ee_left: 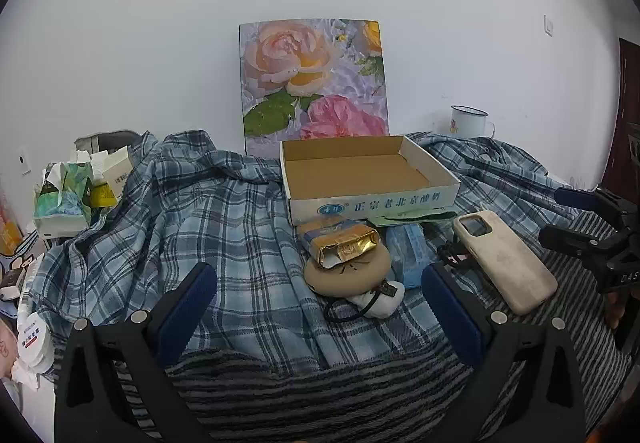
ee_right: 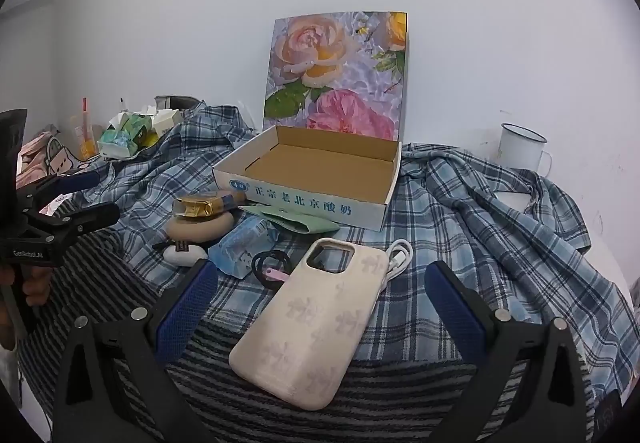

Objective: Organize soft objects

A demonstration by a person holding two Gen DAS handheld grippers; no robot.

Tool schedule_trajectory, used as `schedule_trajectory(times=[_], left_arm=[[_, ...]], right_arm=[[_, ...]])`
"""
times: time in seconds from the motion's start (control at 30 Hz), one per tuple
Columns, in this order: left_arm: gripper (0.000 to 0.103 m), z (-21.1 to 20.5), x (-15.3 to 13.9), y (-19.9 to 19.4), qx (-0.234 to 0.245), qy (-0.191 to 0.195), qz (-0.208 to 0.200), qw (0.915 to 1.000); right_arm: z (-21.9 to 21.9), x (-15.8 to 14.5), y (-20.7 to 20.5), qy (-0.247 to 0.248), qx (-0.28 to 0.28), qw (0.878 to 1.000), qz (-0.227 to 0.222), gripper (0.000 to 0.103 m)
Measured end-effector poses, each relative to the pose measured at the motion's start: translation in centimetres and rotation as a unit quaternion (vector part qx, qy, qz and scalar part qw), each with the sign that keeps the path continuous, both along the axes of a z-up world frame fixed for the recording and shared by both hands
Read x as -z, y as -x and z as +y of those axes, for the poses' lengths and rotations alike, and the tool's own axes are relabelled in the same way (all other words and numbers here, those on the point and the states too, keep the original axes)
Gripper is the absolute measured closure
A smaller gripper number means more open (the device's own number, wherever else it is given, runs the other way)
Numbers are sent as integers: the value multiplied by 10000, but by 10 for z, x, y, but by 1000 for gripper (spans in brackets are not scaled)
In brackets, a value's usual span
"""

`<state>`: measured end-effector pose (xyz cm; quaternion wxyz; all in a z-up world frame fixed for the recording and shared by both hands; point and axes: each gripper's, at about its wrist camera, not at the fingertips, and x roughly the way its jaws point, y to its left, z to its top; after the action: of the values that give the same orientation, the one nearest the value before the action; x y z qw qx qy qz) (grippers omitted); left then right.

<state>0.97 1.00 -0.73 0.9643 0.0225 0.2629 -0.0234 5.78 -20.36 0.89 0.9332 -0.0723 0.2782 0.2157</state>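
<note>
On the plaid cloth [ee_left: 240,227], a phone case [ee_right: 316,323] lies between the wide-open, empty fingers of the right gripper [ee_right: 322,303]; the left gripper [ee_left: 320,303], equally open and empty, faces a tan pouch [ee_left: 348,275] topped by a gold packet [ee_left: 348,247], just before the cardboard box [ee_left: 368,199]

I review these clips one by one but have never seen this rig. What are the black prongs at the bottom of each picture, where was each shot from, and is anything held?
No robot: a person carries a handheld two-finger gripper in each hand, with a camera on each looking along its fingers. The prongs are the left gripper and right gripper, both open and empty. Each also shows at the edge of the other's view. On the plaid cloth lie an empty cardboard box, a phone case, a gold packet on a tan round pad, and a white cable.
</note>
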Motion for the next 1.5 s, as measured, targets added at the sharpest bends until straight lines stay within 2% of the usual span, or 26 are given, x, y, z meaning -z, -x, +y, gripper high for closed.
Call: schedule_trajectory(times=[0.73, 1.5], left_arm=[[0, -1, 3, -4, 25, 8, 64, 10000], [0, -1, 10, -5, 70, -120, 199, 9997]], right_arm=[[0, 3, -6, 87, 3, 9998, 151, 0], [-4, 1, -6, -65, 20, 9998, 166, 0]])
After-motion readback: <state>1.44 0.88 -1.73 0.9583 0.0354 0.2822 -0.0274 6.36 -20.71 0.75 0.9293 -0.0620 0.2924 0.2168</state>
